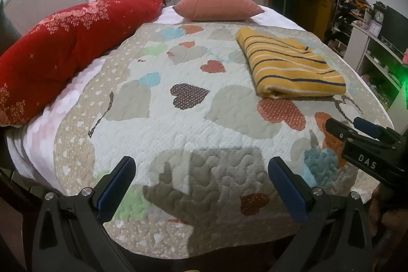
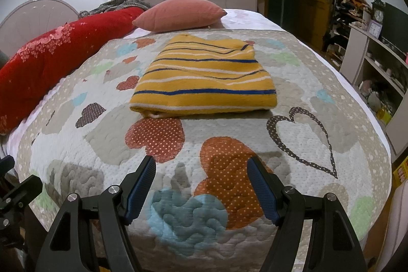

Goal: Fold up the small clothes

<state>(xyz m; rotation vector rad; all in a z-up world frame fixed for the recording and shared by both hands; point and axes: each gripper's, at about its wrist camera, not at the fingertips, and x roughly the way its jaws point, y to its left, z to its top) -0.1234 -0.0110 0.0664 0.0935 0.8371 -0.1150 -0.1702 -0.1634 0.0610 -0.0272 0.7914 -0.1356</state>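
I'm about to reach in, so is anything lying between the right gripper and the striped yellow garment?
Nothing visible: only bare quilt lies between the open right gripper and the folded yellow striped garment.

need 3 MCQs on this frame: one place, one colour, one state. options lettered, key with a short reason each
1. Where does the striped garment lie?
A. on the heart-pattern quilt, nearer the tools than the pink pillow
B. on top of the pink pillow
C. on the shelf unit at the room's side

2. What colours is the garment?
A. red with white dots
B. mustard yellow with dark blue and white stripes
C. plain grey

3. What state is the right tool in?
A. shut on the garment
B. shut on the quilt
C. open, with nothing between its fingers

Key:
1 A: the garment rests flat on the quilt, with the pillow behind it.
2 B: yellow cloth with blue and white bands shows in both wrist views.
3 C: the blue pads stand wide apart over bare quilt, short of the garment.
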